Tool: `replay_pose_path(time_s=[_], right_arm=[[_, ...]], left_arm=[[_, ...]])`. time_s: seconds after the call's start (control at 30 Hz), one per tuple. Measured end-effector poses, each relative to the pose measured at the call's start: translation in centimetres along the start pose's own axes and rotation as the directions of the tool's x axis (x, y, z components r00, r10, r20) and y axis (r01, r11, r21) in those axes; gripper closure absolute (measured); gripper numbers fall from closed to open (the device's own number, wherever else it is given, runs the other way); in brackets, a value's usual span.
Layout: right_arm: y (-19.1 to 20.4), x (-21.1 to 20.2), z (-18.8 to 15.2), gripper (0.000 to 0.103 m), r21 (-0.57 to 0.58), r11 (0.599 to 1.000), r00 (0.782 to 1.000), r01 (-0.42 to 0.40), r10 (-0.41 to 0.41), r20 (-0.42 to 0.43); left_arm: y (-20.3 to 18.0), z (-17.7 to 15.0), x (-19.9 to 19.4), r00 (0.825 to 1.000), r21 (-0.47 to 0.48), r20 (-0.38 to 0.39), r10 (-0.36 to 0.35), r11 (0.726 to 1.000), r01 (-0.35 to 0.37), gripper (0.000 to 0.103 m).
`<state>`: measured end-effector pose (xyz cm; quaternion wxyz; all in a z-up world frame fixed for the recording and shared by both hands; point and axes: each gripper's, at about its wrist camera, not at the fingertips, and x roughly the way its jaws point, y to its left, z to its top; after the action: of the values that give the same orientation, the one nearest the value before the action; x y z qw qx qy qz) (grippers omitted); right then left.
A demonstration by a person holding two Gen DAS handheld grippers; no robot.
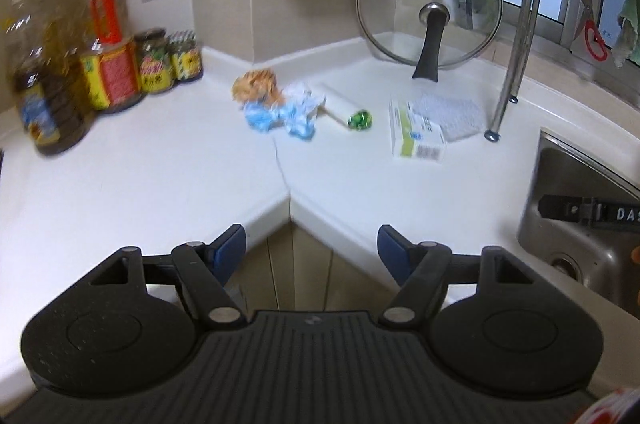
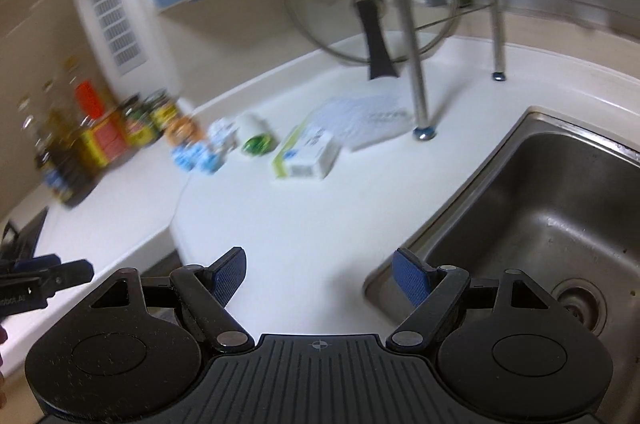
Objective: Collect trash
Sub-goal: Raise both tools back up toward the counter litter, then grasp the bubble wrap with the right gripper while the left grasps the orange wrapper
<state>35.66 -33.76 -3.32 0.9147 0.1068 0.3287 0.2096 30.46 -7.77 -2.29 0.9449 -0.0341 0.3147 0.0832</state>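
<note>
crumpled wrappers (image 1: 276, 106) on counter (image 1: 160, 176) | well ahead of left tool (image 1: 312, 248)

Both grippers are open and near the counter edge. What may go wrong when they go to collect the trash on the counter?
1. The crumpled wrappers lie touching each other and the white roll, so one grab may drag a neighbour along.
2. The glass lid leans just behind; reaching too far might knock it.
3. The small box sits near the sink and, if pushed, could slide in.
</note>
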Motion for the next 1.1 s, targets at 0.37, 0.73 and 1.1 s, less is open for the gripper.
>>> replay_pose_path(time_s=[0.37, 0.73, 1.1], right_arm=[[-2.6, 7.1, 4.9, 0.023, 0.212, 0.977, 0.998, -0.006, -0.006, 0.06], [-7.9, 14.2, 6.9, 0.023, 0.577, 0.813, 0.992, -0.08, 0.006, 0.129], [-8.9, 18.2, 8.3, 0.047, 0.637, 0.767, 0.99, -0.075, -0.019, 0.139]], left_arm=[[1.2, 5.1, 7.9, 1.0, 0.043, 0.015, -0.016, 0.999, 0.015, 0.033], [2.5, 7.2, 12.9, 1.0, 0.055, 0.01, -0.015, 0.998, 0.015, 0.033], [4.0, 8.2, 15.1, 1.0, 0.052, 0.0, 0.001, 0.999, -0.001, 0.033]])
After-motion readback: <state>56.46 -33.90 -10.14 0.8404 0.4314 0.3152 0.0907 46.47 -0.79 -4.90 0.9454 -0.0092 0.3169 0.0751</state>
